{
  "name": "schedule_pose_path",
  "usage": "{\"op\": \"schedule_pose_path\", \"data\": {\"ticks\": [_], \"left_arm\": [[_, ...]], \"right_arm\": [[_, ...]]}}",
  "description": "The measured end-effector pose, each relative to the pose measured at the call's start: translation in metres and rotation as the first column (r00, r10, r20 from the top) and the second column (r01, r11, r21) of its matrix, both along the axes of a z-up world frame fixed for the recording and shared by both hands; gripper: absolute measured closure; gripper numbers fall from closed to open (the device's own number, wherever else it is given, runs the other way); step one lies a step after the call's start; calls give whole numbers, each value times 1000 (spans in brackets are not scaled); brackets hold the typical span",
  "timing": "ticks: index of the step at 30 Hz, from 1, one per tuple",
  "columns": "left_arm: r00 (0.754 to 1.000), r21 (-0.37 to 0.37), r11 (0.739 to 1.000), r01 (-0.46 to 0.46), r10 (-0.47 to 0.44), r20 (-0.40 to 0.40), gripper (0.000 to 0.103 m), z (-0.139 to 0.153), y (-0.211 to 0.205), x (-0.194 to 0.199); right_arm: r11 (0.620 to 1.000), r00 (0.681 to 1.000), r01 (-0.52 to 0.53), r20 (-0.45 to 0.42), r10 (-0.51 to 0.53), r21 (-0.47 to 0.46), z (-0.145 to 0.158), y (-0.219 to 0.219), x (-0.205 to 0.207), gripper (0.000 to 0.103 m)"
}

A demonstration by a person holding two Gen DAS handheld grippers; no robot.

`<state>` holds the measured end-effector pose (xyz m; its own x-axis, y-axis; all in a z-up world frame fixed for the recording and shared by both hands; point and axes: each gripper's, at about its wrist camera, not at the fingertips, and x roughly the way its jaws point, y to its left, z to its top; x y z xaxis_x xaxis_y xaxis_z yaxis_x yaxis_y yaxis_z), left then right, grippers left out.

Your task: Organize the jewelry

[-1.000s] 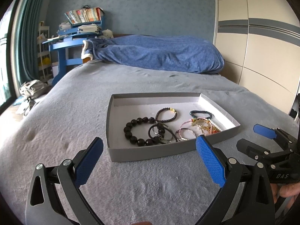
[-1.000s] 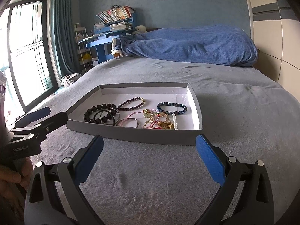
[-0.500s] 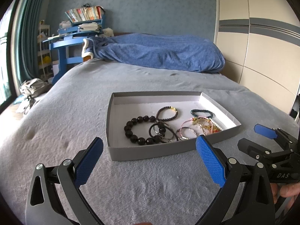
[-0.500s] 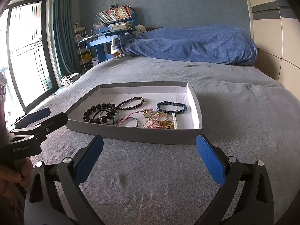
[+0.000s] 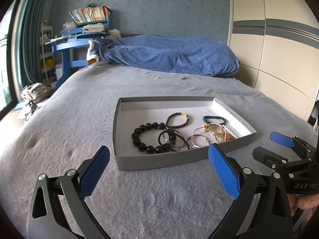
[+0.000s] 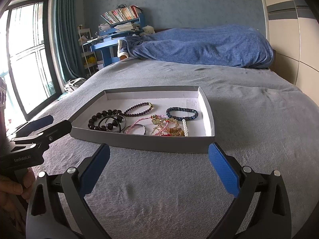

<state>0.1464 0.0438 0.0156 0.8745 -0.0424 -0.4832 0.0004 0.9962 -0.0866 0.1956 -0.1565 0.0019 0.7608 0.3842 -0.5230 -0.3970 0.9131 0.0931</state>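
Observation:
A shallow grey tray (image 5: 151, 160) (image 6: 143, 140) sits on the grey bedspread and holds several pieces of jewelry. A large black bead bracelet (image 5: 137, 137) (image 6: 95, 119) lies at its left, beside black hair ties (image 5: 169, 137). A small dark bead bracelet (image 5: 177, 120) (image 6: 137, 109) and a blue bead bracelet (image 5: 214, 119) (image 6: 181, 113) lie further back. Pink and gold chains (image 5: 215, 133) (image 6: 165, 126) are tangled at the right. My left gripper (image 5: 158, 171) is open and empty in front of the tray. My right gripper (image 6: 158, 170) is open and empty, also short of the tray.
A rumpled blue blanket (image 5: 169, 55) lies across the far end of the bed. A blue desk with books (image 5: 79, 35) stands at the back left. Wardrobe doors (image 5: 279, 39) run along the right. A bag (image 5: 35, 93) lies on the floor at left.
Both grippers have edged slightly closer to the tray, with the view tilting down a little. Nothing in the tray has moved.

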Motion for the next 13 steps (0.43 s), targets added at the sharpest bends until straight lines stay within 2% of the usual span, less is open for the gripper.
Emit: {"op": "schedule_pose_path", "data": {"ticks": [13], "left_arm": [[1000, -2, 1000, -2, 2, -6, 5, -3, 1, 2]], "right_arm": [[1000, 1000, 5, -6, -5, 2, -3, -1, 1, 5]]}}
